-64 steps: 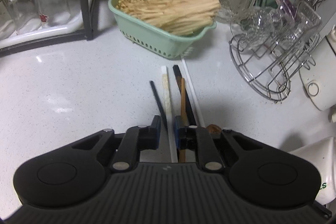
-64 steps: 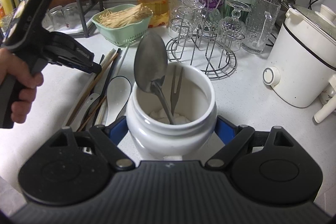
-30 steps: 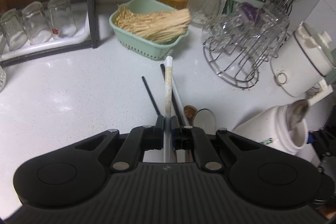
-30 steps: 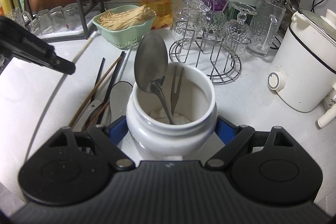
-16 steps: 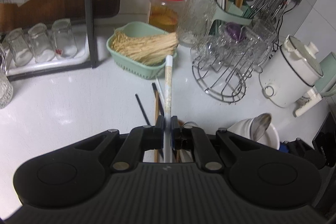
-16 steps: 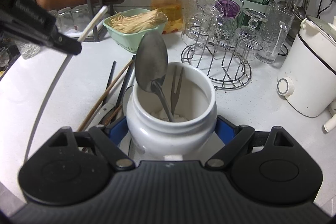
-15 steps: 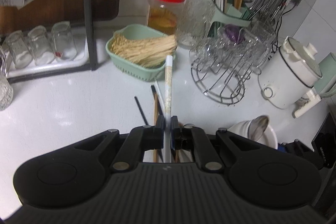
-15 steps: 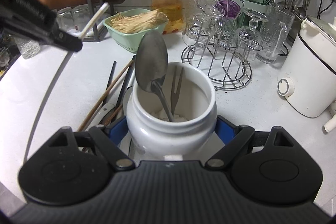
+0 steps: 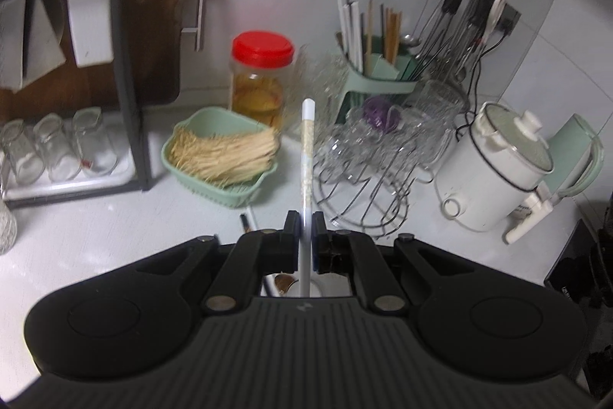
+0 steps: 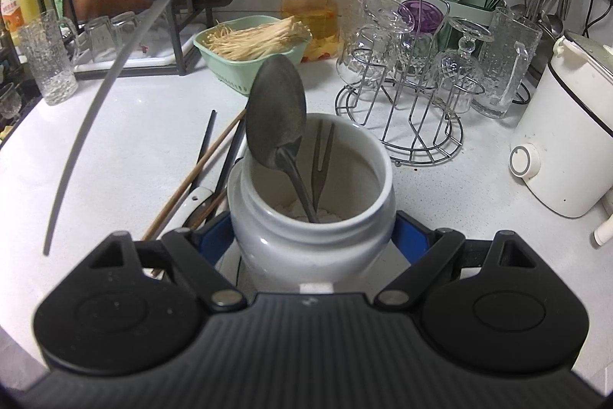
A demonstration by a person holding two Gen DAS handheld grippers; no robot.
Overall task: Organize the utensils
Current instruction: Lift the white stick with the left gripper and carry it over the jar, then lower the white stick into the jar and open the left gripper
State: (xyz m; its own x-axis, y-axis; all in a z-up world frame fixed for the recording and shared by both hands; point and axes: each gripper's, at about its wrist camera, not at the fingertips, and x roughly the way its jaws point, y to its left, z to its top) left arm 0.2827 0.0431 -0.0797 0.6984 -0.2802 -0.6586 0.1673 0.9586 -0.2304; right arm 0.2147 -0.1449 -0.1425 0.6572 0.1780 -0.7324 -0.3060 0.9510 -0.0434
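Jar [image 10: 312, 248] holds spoon [image 10: 276, 114], fork [image 10: 321, 156]; basket [image 10: 249, 77] holds mushrooms [image 10: 256, 39].

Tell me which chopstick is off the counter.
The white chopstick pinched in the left gripper; the dark and wooden chopsticks lie on the counter.

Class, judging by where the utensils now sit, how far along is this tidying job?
Done: a spoon and fork stand in the white jar, gripped by the right hand-held gripper. In hand: the left hand-held gripper holds a white chopstick. Left: several chopsticks on the counter.
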